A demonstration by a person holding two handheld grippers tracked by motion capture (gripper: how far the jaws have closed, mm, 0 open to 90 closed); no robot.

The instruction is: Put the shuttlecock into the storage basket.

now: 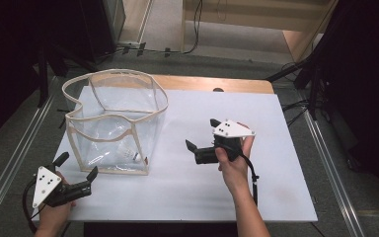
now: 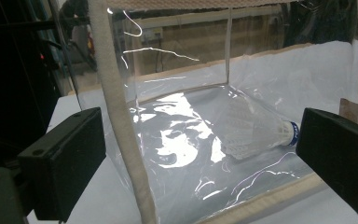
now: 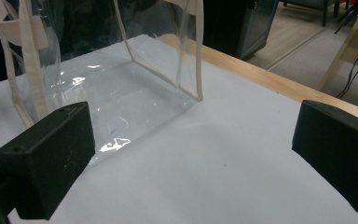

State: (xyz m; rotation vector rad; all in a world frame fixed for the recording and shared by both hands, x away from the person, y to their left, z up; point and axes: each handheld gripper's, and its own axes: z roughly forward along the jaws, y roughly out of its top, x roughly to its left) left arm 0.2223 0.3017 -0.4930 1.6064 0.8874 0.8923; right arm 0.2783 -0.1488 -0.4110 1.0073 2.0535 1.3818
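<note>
Shuttlecock (image 2: 256, 133) blurred behind glaring bag (image 2: 121, 121)

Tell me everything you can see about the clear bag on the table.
The clear bag is a boxy tote of transparent, glossy plastic edged with cream fabric binding, its wavy rim open at the top. It stands upright on the left of the white table. A white shuttlecock lies on its side inside, on the bottom. Both grippers are open and apart from it.
</note>
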